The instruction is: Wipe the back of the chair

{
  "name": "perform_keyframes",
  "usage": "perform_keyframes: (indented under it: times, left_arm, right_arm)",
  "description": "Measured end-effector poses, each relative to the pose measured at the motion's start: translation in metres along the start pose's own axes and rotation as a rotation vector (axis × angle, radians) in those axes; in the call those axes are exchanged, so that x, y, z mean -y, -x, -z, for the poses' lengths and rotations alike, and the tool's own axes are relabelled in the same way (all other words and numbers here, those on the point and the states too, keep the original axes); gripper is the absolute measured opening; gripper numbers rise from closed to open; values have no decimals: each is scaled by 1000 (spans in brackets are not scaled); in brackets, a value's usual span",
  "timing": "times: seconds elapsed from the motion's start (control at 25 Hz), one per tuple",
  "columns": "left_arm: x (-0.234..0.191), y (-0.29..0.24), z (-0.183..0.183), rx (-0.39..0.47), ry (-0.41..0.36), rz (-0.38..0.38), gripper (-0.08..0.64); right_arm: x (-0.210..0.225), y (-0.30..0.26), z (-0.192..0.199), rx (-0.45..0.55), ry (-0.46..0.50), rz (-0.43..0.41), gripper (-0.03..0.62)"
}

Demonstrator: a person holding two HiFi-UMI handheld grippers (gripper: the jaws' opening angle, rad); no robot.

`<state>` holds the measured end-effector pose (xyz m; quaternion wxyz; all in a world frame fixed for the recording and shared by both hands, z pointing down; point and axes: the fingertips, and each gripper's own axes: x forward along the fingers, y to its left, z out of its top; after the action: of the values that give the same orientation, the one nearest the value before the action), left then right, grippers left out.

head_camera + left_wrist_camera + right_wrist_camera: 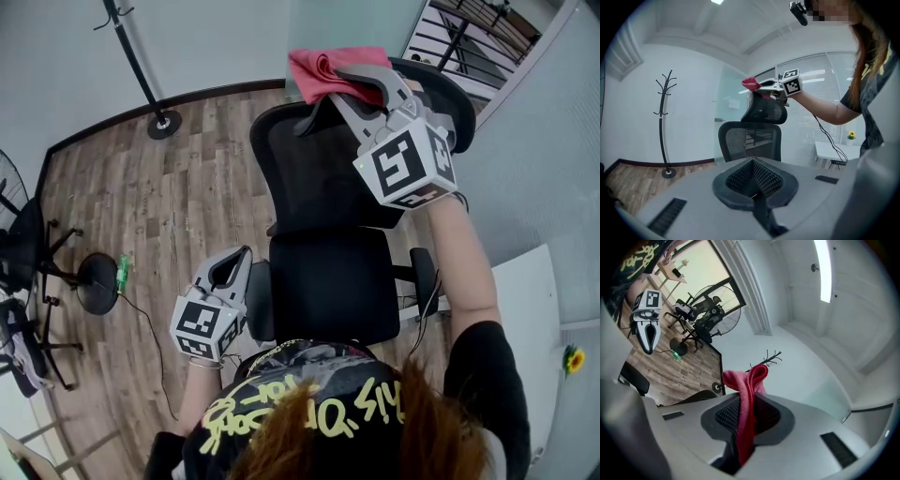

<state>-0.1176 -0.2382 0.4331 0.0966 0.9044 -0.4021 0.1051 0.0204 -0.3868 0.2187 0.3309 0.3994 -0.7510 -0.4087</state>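
Red-pink terry cloth (746, 397) sits pinched in the right gripper (749, 414). The jaws are closed down on a fold, and a bunched end stands proud past the tips. Head view: the right gripper (343, 86) is raised over the top of the black mesh-backed office chair (319, 173), with the cloth (323, 66) beside the chair's curved black headrest (442, 94). Left gripper view: the cloth (751, 84) is at the headrest's (764, 110) upper edge. Contact looks likely but isn't certain from this angle.

The left gripper (753, 182) has its jaws together with nothing between them. In the head view it (232, 269) hangs low beside the seat, well apart from the backrest.

Judgement: the wipe is at its start, at the top of the chair.

Notes for doing the step well:
- Keep the clamp firm; only a narrow fold is held and a drag across mesh could pull it free.
- Lay the bunched end flat against the surface, so fabric rubs and not the jaw tips.
- Work top down in overlapping passes, headrest first, then backrest.
- The chair probably swivels or rolls, so bracing it with the idle left gripper would help.
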Motion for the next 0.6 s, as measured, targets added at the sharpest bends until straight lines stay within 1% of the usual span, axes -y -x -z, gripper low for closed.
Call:
perform_keyframes:
  times: [0.2,0.36,0.48,0.6]
  left_arm:
    - [0,3,-1,0,-1,-13,-8]
    - [-1,6,1,-3,4,-21,-8]
    - [-1,8,2,-4,7,-27,-8]
    - [0,10,1,-5,8,-28,-8]
  right_arm:
    - [-22,-2,-11,-5,100,-14,61]
    - [-38,-8,-15,-18,208,-5,61]
    - [-56,-12,-21,-31,275,-28,61]
    - [-71,-13,-24,-58,312,-47,61]
